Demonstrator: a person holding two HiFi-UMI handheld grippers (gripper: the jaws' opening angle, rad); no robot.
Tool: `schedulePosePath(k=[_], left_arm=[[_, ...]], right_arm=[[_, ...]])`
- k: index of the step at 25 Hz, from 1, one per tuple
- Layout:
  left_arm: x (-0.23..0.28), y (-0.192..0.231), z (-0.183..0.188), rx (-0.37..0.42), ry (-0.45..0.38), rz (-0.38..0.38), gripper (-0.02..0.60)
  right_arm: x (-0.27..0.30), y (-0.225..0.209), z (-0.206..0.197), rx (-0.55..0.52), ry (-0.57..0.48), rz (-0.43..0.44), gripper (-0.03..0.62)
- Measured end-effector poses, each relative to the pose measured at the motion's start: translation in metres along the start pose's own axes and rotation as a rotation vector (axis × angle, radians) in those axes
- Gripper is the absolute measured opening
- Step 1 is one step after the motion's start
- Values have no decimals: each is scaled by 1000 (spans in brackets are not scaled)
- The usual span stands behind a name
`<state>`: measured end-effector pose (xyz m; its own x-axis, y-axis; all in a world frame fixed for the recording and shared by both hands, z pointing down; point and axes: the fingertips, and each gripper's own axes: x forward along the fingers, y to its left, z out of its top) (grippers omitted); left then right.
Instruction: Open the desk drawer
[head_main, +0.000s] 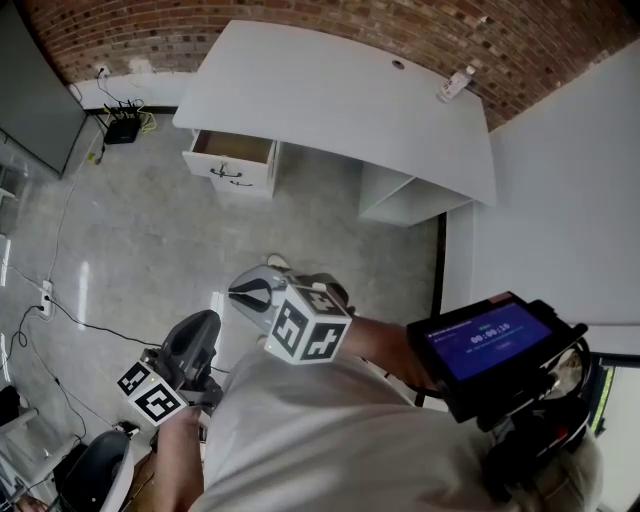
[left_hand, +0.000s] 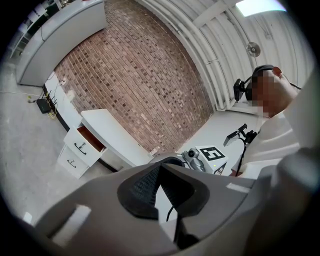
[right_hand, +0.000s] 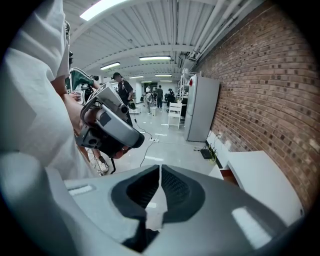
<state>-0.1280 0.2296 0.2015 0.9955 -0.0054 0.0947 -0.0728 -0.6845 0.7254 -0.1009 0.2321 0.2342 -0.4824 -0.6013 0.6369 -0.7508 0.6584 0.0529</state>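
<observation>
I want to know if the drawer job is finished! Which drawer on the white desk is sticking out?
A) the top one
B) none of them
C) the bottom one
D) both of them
A: the top drawer of the white desk is pulled out and shows its brown inside, while the bottom drawer sits closed beneath it.

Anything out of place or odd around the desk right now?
Only the upper drawer of the white desk stands out: pulled open, brown inside showing, while the lower drawer sits flush. Nothing looks spilled or damaged. The left tool and right tool are shut, empty, well away from the desk.
</observation>
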Motion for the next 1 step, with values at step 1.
schedulePosePath(k=[1], left_arm=[[1, 0, -1, 1, 2, -1, 3]], right_arm=[[0, 0, -1, 1, 1, -1, 15]])
